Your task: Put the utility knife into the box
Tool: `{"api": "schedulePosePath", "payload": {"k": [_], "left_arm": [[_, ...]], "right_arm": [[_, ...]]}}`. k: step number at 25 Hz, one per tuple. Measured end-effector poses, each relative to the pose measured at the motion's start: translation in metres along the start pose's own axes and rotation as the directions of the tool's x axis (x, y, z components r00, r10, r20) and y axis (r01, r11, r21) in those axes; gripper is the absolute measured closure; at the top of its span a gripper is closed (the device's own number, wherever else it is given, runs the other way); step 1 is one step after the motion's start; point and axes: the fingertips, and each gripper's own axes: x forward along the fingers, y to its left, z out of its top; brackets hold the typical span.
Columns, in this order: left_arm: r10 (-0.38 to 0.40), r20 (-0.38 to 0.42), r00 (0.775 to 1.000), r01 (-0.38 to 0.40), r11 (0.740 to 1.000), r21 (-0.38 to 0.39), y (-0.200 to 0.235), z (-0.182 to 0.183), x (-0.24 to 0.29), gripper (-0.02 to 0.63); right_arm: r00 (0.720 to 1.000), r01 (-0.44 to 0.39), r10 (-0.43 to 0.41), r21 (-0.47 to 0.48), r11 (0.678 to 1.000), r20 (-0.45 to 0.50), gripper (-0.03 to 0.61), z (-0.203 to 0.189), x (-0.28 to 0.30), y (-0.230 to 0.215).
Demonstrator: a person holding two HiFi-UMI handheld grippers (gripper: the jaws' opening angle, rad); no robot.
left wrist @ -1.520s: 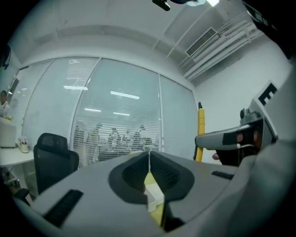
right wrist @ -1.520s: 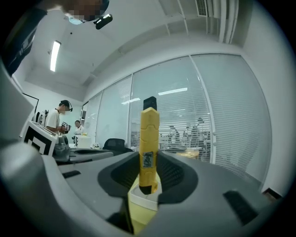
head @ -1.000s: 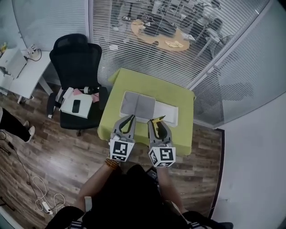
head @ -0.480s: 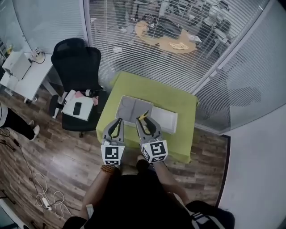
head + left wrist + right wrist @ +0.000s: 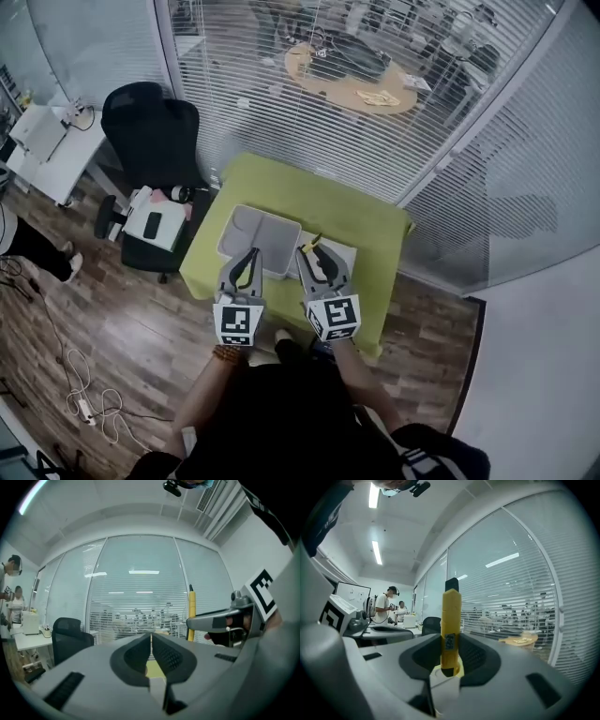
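Note:
My right gripper (image 5: 316, 257) is shut on a yellow utility knife (image 5: 451, 630), which stands upright between its jaws; its tip (image 5: 315, 241) shows yellow in the head view and the knife (image 5: 191, 614) also shows in the left gripper view. My left gripper (image 5: 246, 264) is beside it with its jaws closed and nothing between them. Both hang over the near edge of the green table (image 5: 356, 216). An open grey box (image 5: 259, 236) lies on the table just beyond the left gripper, its white lid part (image 5: 343, 255) to the right.
A black office chair (image 5: 150, 131) stands left of the table with a white box (image 5: 155, 220) on a seat in front of it. Glass walls with blinds (image 5: 281, 103) close the far side. Cables (image 5: 89, 394) lie on the wooden floor. People stand at the far left (image 5: 11, 597).
Both grippers have moved forward together toward the table and now hang over its near edge. The knife stays in the right gripper's jaws.

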Motion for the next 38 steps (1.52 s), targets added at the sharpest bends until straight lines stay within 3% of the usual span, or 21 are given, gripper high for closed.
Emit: {"api": "schedulePosePath", "payload": {"k": [12, 27, 38], "left_arm": [[0.049, -0.02, 0.999, -0.049, 0.999, -0.005, -0.04, -0.013, 0.029, 0.594], [0.121, -0.015, 0.993, -0.121, 0.993, 0.012, -0.039, -0.02, 0.024, 0.594], [0.118, -0.013, 0.993, -0.117, 0.993, 0.023, -0.045, -0.019, 0.025, 0.594]], "right_arm": [[1.0, -0.017, 0.017, -0.031, 0.999, -0.015, 0.471, -0.017, -0.01, -0.072], [0.997, -0.076, 0.076, -0.05, 0.996, -0.003, 0.471, -0.028, 0.0, -0.08], [0.997, -0.081, 0.081, -0.059, 0.995, -0.003, 0.471, -0.027, 0.003, -0.087]]}}
